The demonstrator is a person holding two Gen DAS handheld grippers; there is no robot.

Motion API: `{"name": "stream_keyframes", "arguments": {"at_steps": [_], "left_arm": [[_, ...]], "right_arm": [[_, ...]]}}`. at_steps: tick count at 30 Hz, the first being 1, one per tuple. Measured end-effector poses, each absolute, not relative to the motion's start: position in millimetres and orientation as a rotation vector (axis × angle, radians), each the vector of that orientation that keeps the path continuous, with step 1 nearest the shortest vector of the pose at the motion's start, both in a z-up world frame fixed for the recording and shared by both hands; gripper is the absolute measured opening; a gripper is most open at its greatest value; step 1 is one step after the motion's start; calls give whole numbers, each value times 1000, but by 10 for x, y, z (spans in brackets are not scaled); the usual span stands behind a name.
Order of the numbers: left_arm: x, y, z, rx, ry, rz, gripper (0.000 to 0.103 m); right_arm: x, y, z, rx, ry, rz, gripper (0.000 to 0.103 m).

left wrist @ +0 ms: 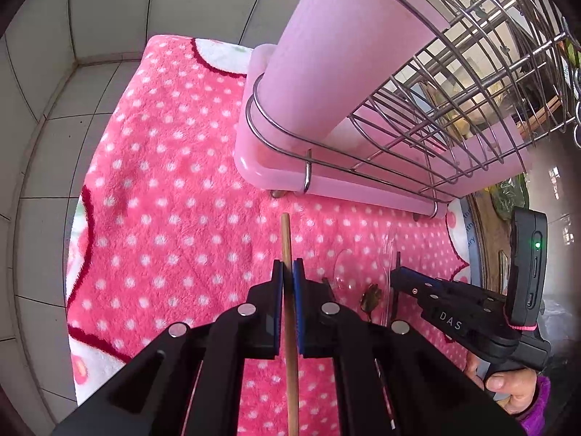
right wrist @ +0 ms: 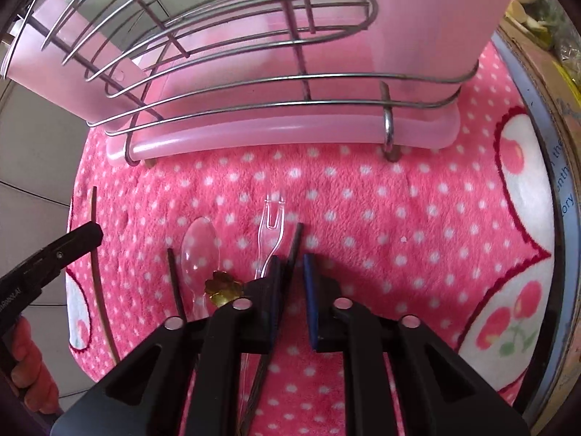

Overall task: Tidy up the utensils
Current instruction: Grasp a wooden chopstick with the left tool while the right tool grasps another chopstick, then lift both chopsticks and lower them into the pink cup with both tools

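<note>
Pink fleece with white dots [left wrist: 174,189] covers the desk, and at its far edge we see a wire dish rack [left wrist: 454,83] standing in a pale pink tray [left wrist: 254,160]. Our left hand-held gripper [left wrist: 288,272] is clamped tight on a light wooden chopstick [left wrist: 287,236], whose tip pokes out past the blue pads toward the rack. Our right hand-held gripper [right wrist: 297,265] stands with a narrow gap between its pads; a dark chopstick [right wrist: 296,239] lies against the left pad, and we cannot tell whether the right pad presses it. Just to its left on the fleece lie a clear plastic fork [right wrist: 269,225], a clear plastic spoon [right wrist: 199,250], a gold flower-shaped utensil end [right wrist: 221,287] and another dark stick [right wrist: 175,279], all well short of the rack.
</note>
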State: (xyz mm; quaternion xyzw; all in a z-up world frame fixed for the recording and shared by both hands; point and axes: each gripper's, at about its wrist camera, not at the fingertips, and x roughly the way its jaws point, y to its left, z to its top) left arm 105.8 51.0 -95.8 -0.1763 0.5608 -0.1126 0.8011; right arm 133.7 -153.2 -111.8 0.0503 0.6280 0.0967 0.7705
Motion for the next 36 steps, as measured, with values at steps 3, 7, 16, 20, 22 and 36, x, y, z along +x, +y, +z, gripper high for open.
{"name": "stream_keyframes", "arguments": {"at_steps": [3,7,16,20,22,36], "left_arm": [[1042,550,-950,-373,1201,-239,5],[1067,600,-995,-378,1214,-227,5],[1072,594,-874,-378,1195,-228,5],[1051,617,-795,-394,1177,-228,5],[1015,633,-725,-396,1159,-232,5],[502,819,76,-393,847,-195,5]], "right_arm": [[1307,-1763,-1039,173,1355,180,5],[1290,-1992,-1018,204,1362,140,5],[1378,-1979,-1133,188,1390,169,6],[1312,-2097,-1135,216,1345,189,6],[1243,-2191,-1108,261,1308,207,5],[557,-2566,-238,331,903,300,5]]}}
